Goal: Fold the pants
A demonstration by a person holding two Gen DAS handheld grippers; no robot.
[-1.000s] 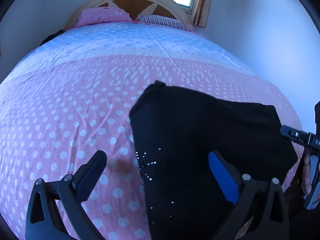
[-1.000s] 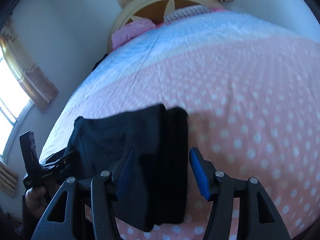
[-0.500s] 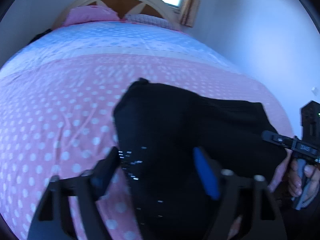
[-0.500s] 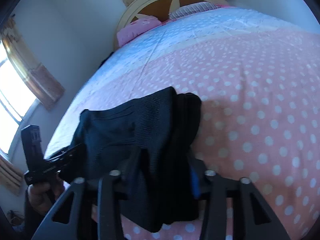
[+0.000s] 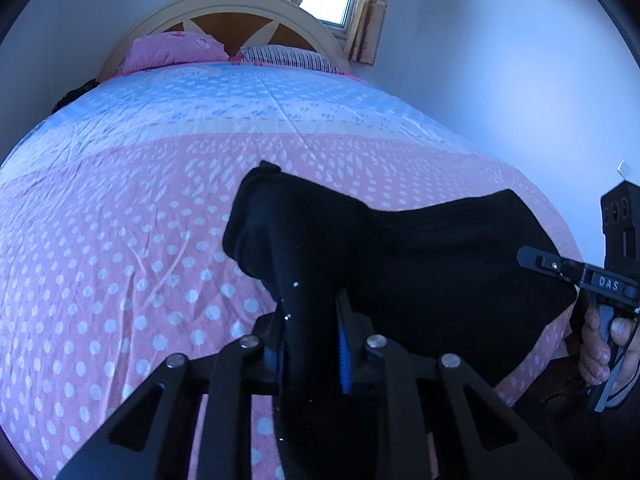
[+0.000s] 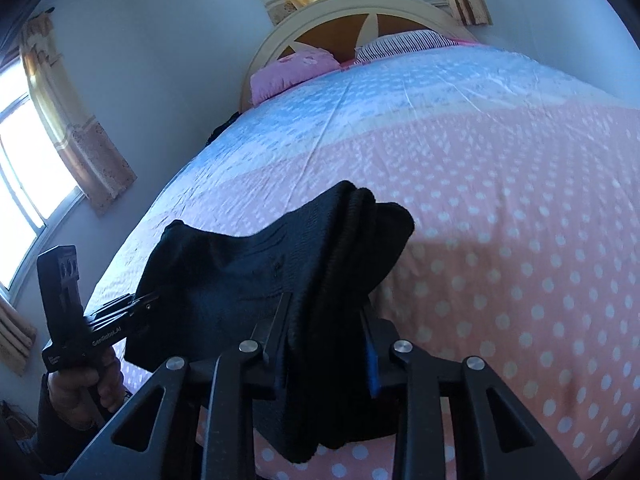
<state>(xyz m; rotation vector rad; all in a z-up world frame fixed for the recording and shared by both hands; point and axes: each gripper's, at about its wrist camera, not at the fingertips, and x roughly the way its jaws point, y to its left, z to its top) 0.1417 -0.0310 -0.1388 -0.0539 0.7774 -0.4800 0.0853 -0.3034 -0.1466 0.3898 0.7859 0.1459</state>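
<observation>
The black pants [image 5: 420, 264] lie folded in a thick bundle near the foot of the bed, lifted at both near corners. My left gripper [image 5: 310, 332] is shut on the pants' left corner, where small sparkly studs show. Seen from the right wrist, the pants [image 6: 256, 268] show several stacked layers, and my right gripper [image 6: 326, 338] is shut on their right corner. Each view catches the other gripper at its edge: the right gripper [image 5: 576, 276] held by a hand, and the left gripper [image 6: 104, 328] likewise. The cloth sags between the two grips.
A pink and blue dotted bedspread [image 5: 140, 208] covers the bed. A pink pillow [image 5: 172, 50] and a striped pillow [image 5: 288, 56] rest against the headboard [image 5: 236, 12]. White walls flank the bed, with curtained windows [image 6: 24, 160] behind and to the side.
Both grippers went from open above the pants to shut on the near corners. The gripped edges have risen off the bedspread and the cloth has bunched.
</observation>
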